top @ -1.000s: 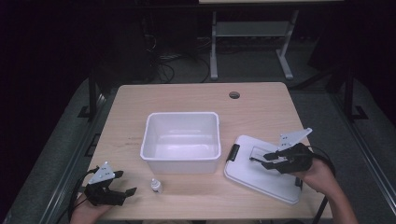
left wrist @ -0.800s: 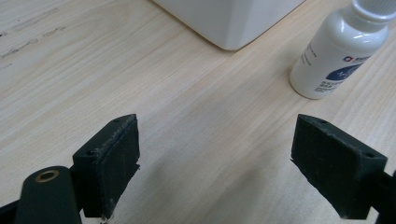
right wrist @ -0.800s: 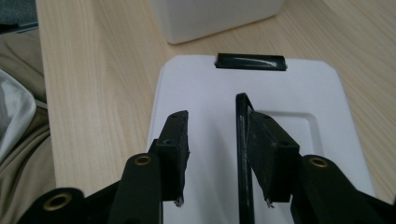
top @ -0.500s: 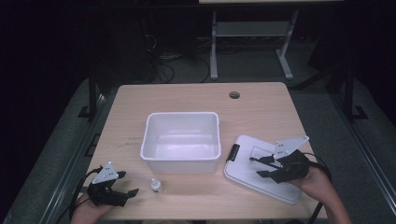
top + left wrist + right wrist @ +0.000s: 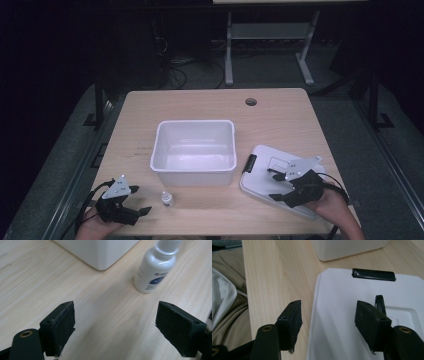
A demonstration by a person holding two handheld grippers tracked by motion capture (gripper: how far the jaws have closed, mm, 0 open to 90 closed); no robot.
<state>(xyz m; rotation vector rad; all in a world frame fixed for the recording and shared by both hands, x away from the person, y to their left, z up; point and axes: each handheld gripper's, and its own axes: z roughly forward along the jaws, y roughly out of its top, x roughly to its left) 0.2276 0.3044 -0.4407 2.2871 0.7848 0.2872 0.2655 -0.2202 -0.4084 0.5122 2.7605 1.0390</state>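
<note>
We see a desk (image 5: 280,120) of pale wood-grain laminate, smooth and matt. The tub (image 5: 194,172) near its middle looks like white plastic with a soft sheen, as does the lid (image 5: 342,322) by the right edge, its clip (image 5: 373,274) glossy black. The small bottle (image 5: 155,270) shines, smooth plastic.

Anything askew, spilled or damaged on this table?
Nothing spilled or damaged. The white lid lies flat but skewed beside the open bin, its near corner about at the table edge. The small bottle stands upright.
</note>
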